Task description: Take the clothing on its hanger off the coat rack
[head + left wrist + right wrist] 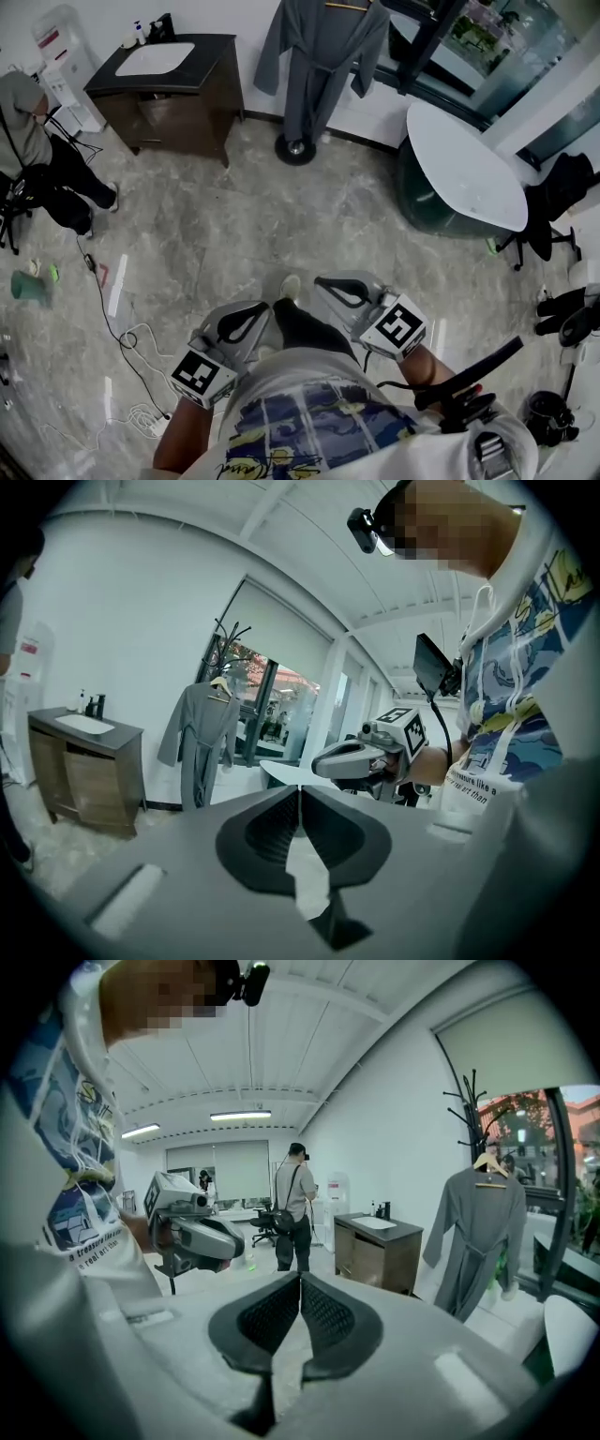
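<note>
While gray robe [323, 66] hangs on wooden hanger [347, 6] at coat rack [296, 148] by window, far across marble floor [234, 225], person holds both tools near waist: left gripper [260, 308] jaws pressed together, empty; right gripper [324, 284] likewise closed, gripping nothing.

head: high, steeply down | gripper views: low, near-level | shared: distant robe [319, 66]
</note>
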{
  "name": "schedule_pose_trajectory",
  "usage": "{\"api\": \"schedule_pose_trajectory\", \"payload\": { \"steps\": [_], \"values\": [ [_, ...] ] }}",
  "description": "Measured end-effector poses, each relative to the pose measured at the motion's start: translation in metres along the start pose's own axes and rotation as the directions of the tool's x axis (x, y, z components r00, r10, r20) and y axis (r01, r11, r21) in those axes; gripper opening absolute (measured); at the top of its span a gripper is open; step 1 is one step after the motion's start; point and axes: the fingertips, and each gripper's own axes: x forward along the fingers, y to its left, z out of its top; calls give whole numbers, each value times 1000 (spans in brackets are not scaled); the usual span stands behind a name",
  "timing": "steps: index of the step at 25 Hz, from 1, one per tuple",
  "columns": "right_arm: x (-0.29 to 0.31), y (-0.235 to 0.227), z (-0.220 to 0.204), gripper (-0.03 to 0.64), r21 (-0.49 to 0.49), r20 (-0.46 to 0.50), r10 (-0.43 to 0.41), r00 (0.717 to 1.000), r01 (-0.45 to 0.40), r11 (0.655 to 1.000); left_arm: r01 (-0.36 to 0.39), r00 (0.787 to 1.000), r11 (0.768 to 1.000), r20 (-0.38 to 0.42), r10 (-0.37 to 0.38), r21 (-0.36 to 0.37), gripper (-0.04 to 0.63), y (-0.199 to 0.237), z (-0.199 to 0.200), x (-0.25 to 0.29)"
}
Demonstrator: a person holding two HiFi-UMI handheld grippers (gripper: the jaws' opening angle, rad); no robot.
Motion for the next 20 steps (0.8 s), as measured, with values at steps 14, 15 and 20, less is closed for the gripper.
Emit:
{"api": "schedule_pose_trajectory", "payload": {
  "steps": [14,15,20],
  "values": [
    [40,-235,43,86,36,63,-99,993,97,995,18,999,998,-29,-17,68,40,140,116,177],
    [39,-249,43,86,45,69,-118,991,115,992,27,999,997,-28,-25,77,41,146,122,188],
    [34,-295,39,86,101,69,-184,981,176,979,72,997,992,-39,-68,108,51,183,145,234]
  ]
}}
